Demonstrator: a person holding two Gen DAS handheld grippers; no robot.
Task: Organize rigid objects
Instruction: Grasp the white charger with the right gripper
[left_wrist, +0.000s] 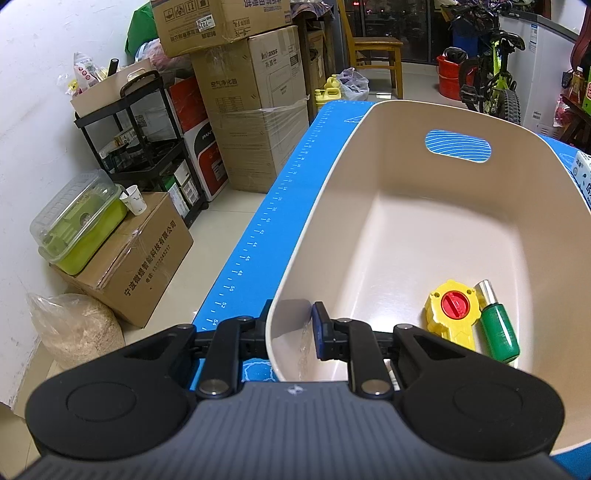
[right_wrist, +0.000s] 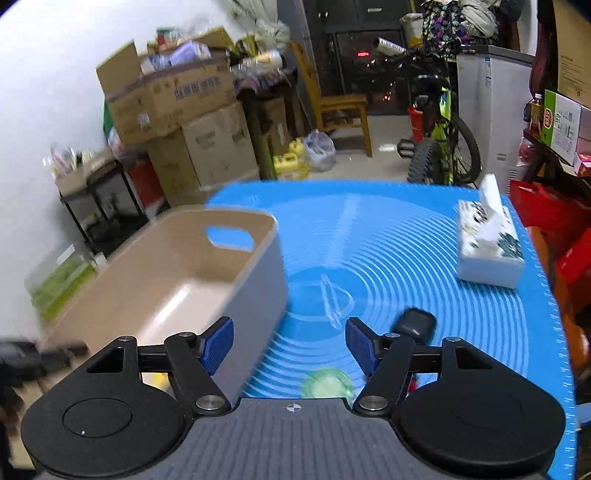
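Note:
A beige bin (left_wrist: 406, 206) stands on the blue mat (left_wrist: 258, 236). My left gripper (left_wrist: 291, 328) is shut on the bin's near corner wall, with one blue pad inside and the other finger hidden outside the wall. In the bin lie a yellow toy with a red knob (left_wrist: 452, 314) and a green cylinder with a silver cap (left_wrist: 496, 326). My right gripper (right_wrist: 291, 345) is open over the mat, just right of the bin (right_wrist: 166, 280), with nothing between its pads. Below it a blurred green round thing (right_wrist: 327, 382) lies on the mat. A black case (right_wrist: 413, 323) sits by the right finger.
A clear plastic piece (right_wrist: 332, 299) lies mid-mat. A tissue box (right_wrist: 487, 243) stands at the mat's far right. Cardboard boxes (left_wrist: 251, 122), a black shelf cart (left_wrist: 144, 140), a chair (right_wrist: 340, 107) and a bicycle (right_wrist: 443, 140) crowd the floor beyond the table.

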